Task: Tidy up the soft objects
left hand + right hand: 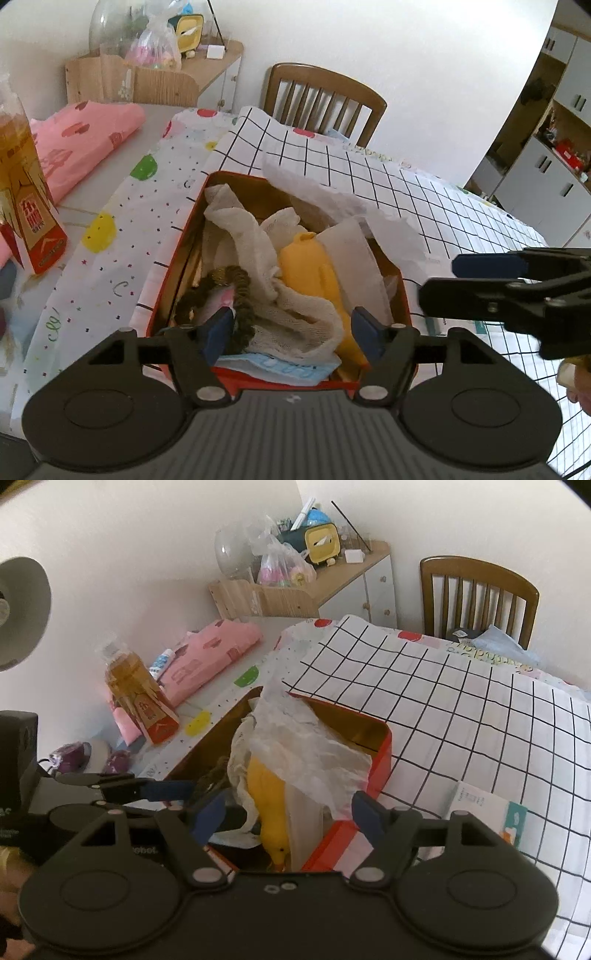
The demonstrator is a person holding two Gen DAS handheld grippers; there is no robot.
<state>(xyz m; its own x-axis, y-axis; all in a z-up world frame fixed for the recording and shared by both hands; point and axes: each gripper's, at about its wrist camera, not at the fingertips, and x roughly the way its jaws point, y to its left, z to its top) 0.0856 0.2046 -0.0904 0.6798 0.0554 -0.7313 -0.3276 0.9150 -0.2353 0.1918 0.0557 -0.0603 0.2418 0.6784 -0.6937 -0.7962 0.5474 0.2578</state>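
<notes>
A red tin box (pixel 177 258) (pixel 380 764) stands on the grid cloth and holds soft things: a yellow rubber duck (pixel 314 266) (pixel 267 797), white gauze (pixel 251 236), a brown scrunchie (pixel 236 291), crumpled white paper (pixel 332 195) (pixel 306 746) and a light blue mask (pixel 280 367). My left gripper (pixel 291 332) is open above the box's near end, empty. My right gripper (pixel 288 818) is open over the box's near corner, above the duck, empty; it also shows in the left wrist view (pixel 480 284). The left gripper shows in the right wrist view (pixel 155 788).
A black-grid white cloth (pixel 369 173) (pixel 461 709) lies over a dotted sheet (pixel 122 236). A folded pink cloth (pixel 85 144) (pixel 210 653) and an oil bottle (pixel 26 192) (pixel 140 698) are on the left. A wooden chair (pixel 325 99) (pixel 480 594) and a cluttered cabinet (pixel 332 579) stand behind. A tissue pack (pixel 484 812) lies right.
</notes>
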